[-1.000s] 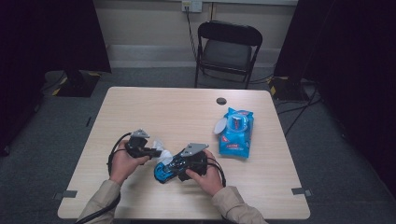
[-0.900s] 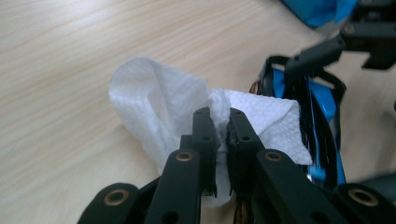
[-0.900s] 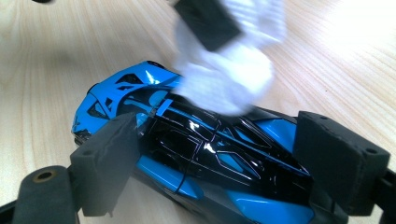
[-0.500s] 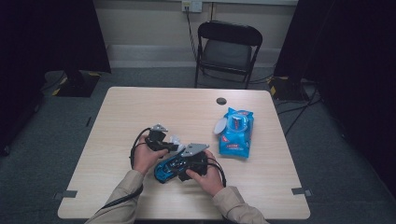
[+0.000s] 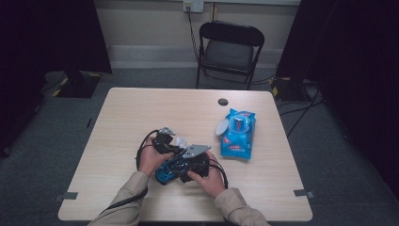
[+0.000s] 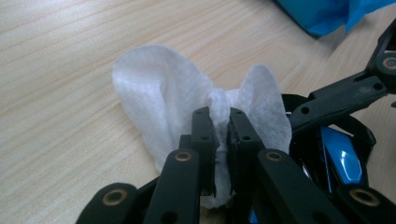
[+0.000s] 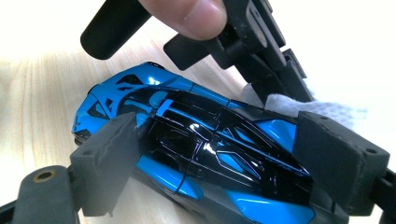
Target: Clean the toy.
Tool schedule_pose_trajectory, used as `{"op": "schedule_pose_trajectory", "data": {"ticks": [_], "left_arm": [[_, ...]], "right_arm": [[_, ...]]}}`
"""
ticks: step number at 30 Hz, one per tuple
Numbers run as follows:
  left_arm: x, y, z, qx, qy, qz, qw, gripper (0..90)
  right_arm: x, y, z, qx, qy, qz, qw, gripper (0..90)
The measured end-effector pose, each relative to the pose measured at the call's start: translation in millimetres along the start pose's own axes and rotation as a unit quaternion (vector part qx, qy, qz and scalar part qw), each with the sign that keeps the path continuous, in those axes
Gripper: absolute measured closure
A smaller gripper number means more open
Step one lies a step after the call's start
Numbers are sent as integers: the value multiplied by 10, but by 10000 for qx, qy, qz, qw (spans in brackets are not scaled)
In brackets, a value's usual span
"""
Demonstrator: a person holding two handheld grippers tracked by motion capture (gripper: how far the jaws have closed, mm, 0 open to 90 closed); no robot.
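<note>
Pale wood-grain laminate covers the table (image 5: 141,117), which stands on grey carpet with a black folding chair (image 5: 229,47) behind its far edge. On the table's right half lies a blue packet of wipes (image 5: 238,135) with its white lid flap turned open to the left, and a small dark round cap (image 5: 223,101) sits near the far edge beyond it. Close to the near edge the person's two hands meet at the middle of the table. The right gripper (image 7: 219,158) has its padded jaws set wide and pressed against the two sides of a glossy blue and black toy car (image 7: 196,154), which rests on the tabletop between the hands (image 5: 165,173). The left gripper (image 6: 219,140), just beside the car on its far side, has its jaws nearly together and pinches a crumpled white wipe (image 6: 159,102), whose folds fan out above the fingertips; in the right gripper view the wipe (image 7: 299,106) lies against the car's far end.
</note>
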State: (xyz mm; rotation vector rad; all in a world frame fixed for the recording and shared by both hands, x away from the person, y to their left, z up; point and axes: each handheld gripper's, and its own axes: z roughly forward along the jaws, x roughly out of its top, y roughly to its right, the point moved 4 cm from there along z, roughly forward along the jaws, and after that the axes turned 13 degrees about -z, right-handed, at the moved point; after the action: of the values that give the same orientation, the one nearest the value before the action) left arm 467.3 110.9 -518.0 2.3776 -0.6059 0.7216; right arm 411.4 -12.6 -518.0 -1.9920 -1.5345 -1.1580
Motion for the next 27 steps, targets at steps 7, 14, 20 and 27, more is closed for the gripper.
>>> {"op": "schedule_pose_trajectory", "data": {"ticks": [7,14,20,27], "left_arm": [[-36,-21,-62,44,-96,65,9999,833],[-103,-54,-151,80,-181,116,9997,832],[-164,-88,-238,100,-286,174,9994,832],[-259,-123,-359,151,-384,290,9987,833]], "right_arm": [[1,-2,1,3,0,-6,10000,141],[0,-2,0,-12,4,-7,10000,141],[1,-1,-1,-13,-5,-8,10000,141],[-1,-2,-1,-19,11,-10,10000,142]]}}
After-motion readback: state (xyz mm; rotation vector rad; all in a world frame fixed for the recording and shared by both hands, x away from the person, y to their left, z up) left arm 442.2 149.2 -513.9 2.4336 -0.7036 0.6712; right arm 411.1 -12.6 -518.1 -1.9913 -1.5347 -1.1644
